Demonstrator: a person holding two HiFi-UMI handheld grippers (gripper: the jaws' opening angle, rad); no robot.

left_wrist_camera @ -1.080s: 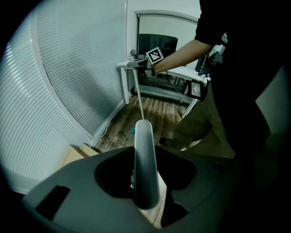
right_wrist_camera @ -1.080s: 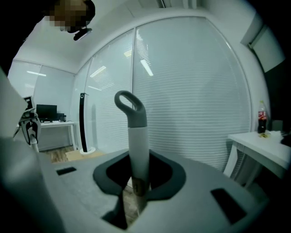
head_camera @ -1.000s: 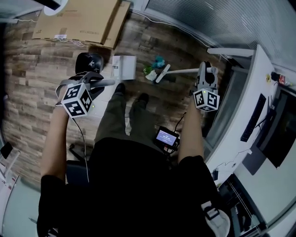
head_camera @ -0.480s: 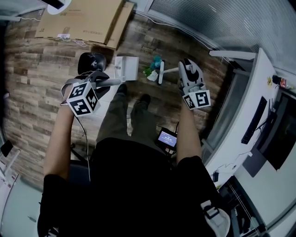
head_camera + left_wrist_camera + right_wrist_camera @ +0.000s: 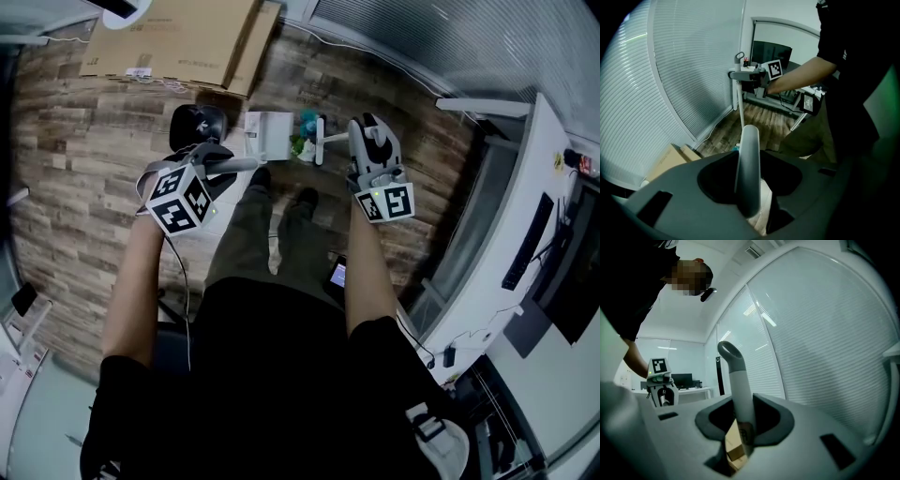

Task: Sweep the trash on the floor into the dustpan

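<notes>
Clamped between the jaws of the left gripper (image 5: 748,194): the dustpan handle (image 5: 750,150), a smooth, rounded, pale grey bar filling the gap

Clamped likewise in the right gripper (image 5: 740,430): the broom handle (image 5: 737,380), a white tube with a bent grey tip, standing up out of the jaws

Down on the floor (image 5: 84,159), brown wood planks with a rough grain, just ahead of the feet: the white dustpan (image 5: 269,134), flat and squarish, with the trash (image 5: 305,129) at its right edge. Small teal and green heap, that trash, wedged between the pan and the narrow broom head (image 5: 320,141), close against both

Hemmed in at the pan's left by a dark rounded object (image 5: 194,122). Beyond it, open planks running out to the left

Closed off along the far side by flat brown cardboard (image 5: 173,37) and by slatted blinds (image 5: 450,47) slanting away to the right. On the right, the straight edge of a white desk (image 5: 511,197), with only a narrow strip of floor between it and the right arm
</notes>
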